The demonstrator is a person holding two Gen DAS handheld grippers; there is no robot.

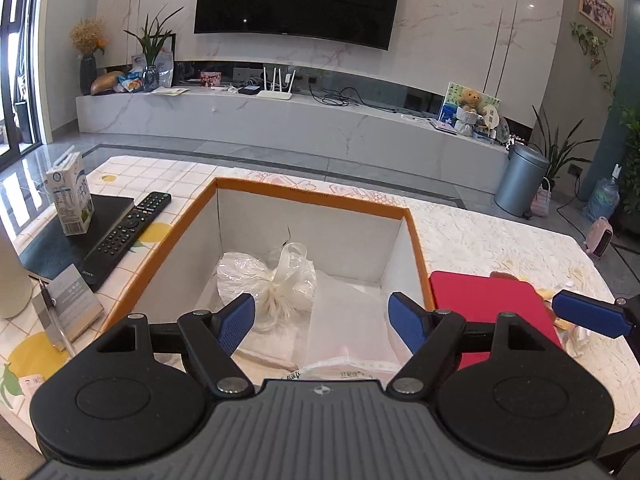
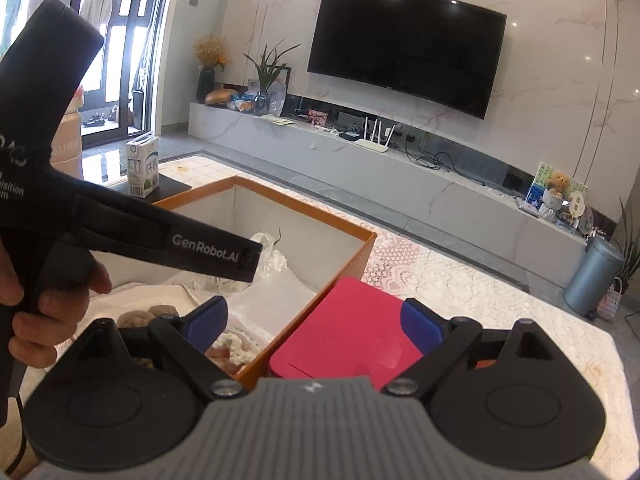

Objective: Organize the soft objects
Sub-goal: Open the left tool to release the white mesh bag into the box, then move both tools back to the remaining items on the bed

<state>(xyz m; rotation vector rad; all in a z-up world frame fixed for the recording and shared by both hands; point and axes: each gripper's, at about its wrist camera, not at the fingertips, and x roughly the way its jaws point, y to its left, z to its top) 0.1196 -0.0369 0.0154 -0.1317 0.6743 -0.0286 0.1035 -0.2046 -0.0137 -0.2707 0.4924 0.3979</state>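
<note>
An orange-rimmed white box [image 1: 308,194] stands on the table, and the right wrist view has the same box [image 2: 340,258]. Inside lie a knotted clear plastic bag [image 1: 264,284] and a flat translucent pouch [image 1: 348,320]. My left gripper [image 1: 322,320] hangs open above the box, nothing between its blue pads. A red flat pouch [image 1: 488,304] lies just right of the box. My right gripper [image 2: 316,324] is open over the box's right wall and the red pouch [image 2: 344,324], holding nothing. One of its blue fingertips [image 1: 588,314] shows at the right in the left wrist view.
A milk carton [image 1: 70,200], a black book [image 1: 60,236] and a remote control [image 1: 128,232] lie left of the box. A card stand [image 1: 68,304] sits at the near left. A person's hand [image 2: 44,312] grips the left tool's handle. A brown plush [image 2: 138,316] and towel lie in the box.
</note>
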